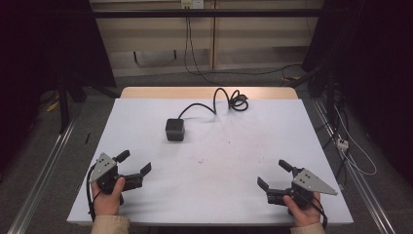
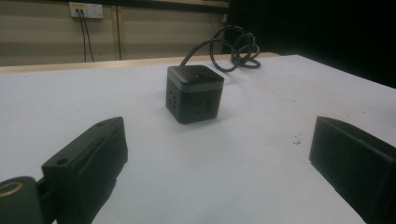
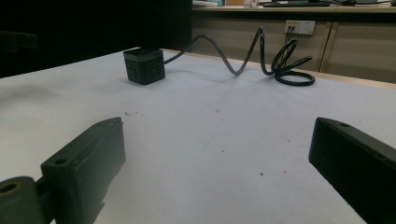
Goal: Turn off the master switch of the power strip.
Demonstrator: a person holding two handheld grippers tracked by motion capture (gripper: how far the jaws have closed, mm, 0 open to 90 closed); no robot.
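Observation:
A black cube-shaped power socket (image 1: 175, 129) (image 2: 194, 94) (image 3: 144, 66) stands on the white table (image 1: 224, 165), slightly left of centre. Its black cable (image 1: 216, 102) (image 3: 261, 56) (image 2: 233, 49) arches back and ends in a coil near the far edge. My left gripper (image 1: 135, 162) (image 2: 217, 158) rests at the front left, open, jaws wide apart with nothing between them, aimed toward the cube. At the front right my right gripper (image 1: 273, 174) (image 3: 217, 158) is also open and holds nothing, pointing toward the table's middle.
The white surface has small specks near its middle (image 1: 199, 160). A wooden strip (image 1: 204, 92) lines the far edge. Beyond it is a wall with an outlet (image 2: 86, 10) and hanging cables. Metal rails (image 1: 46, 165) flank the table on both sides; loose wires (image 1: 350, 146) lie at right.

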